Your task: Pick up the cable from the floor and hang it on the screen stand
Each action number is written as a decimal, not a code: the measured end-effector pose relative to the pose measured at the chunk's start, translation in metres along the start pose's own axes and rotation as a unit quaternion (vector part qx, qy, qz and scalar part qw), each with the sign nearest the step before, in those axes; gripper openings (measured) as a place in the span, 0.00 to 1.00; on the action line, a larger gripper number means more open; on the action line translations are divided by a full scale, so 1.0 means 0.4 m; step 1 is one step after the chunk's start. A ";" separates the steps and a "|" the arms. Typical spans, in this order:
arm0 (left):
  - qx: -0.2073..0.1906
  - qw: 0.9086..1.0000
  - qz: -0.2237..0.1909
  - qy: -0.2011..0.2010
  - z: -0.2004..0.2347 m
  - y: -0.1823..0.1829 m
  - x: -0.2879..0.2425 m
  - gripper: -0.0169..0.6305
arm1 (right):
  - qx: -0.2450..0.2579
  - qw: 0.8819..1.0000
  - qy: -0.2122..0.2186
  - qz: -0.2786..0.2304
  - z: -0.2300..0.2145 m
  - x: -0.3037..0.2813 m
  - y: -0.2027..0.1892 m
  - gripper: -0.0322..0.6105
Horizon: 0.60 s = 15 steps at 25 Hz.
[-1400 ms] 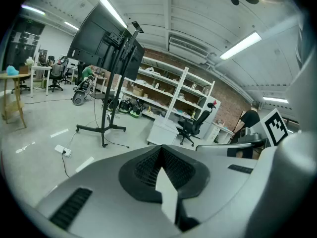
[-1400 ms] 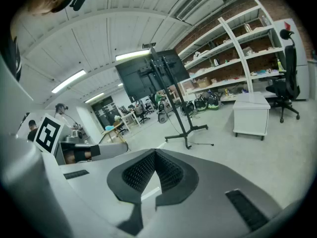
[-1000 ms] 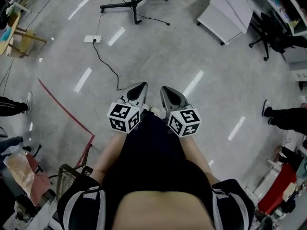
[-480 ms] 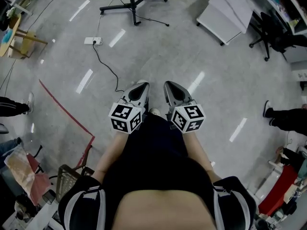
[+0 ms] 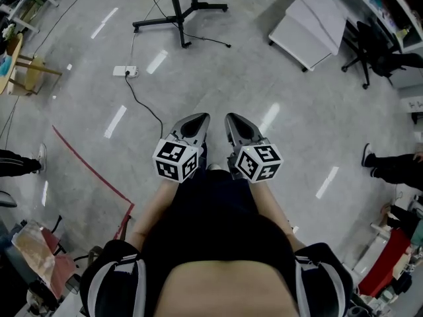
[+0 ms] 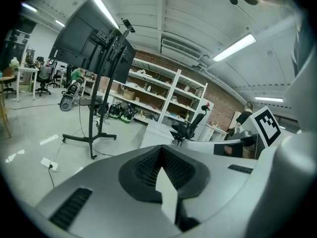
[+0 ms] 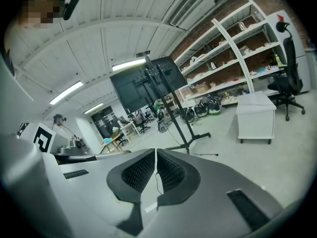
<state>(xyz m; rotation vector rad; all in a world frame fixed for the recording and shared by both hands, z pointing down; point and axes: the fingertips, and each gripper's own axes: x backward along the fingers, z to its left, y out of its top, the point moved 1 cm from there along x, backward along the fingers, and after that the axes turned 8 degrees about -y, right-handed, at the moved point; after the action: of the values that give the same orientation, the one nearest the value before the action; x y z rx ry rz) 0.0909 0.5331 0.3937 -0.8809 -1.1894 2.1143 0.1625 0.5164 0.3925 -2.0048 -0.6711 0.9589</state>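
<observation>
Far left, a red line (image 5: pixel 91 169) crosses the floor. Right of it a white power strip (image 5: pixel 124 71) lies on the concrete, and the black cable (image 5: pixel 141 100) runs from it toward the person. It lies flat on the floor and its near end stops just left of the grippers, apart from both. The screen stand (image 5: pixel 178 20) is at the far side, right of the strip, with its legs spread.

The left gripper (image 5: pixel 197 119) is clenched with nothing in it, its pads meeting at the tips. The right gripper (image 5: pixel 231 119) is just beside it, also clenched and empty. Both are held out in front of the person, well above the floor. A white cabinet (image 5: pixel 310 25) sits far right.

Pick-up not yet begun. Risks as I judge them:
- The cable is thin and flat, so jaws closing on it may scrape concrete and miss.
- It looks plugged into the strip, so a hard lift could drag the strip.
- The stand's legs could catch slack — or a foot.
- A loosely draped cable may slide off.
</observation>
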 end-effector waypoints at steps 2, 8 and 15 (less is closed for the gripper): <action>-0.009 1.000 0.001 -0.002 0.036 0.036 -0.026 0.03 | -0.009 1.000 -0.008 -0.004 -0.008 -0.039 0.035 0.09; -0.027 1.000 -0.004 -0.012 0.155 0.144 -0.090 0.03 | -0.021 0.999 -0.028 -0.014 -0.026 -0.163 0.125 0.09; -0.030 0.999 -0.003 -0.021 0.285 0.226 -0.131 0.03 | -0.020 0.999 -0.040 -0.019 -0.016 -0.304 0.202 0.09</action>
<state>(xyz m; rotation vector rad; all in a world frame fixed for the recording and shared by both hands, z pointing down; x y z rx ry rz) 0.0240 0.3951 0.3732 -0.8616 -1.2804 2.1128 0.1078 0.3822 0.3751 -1.9890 -0.7750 1.0139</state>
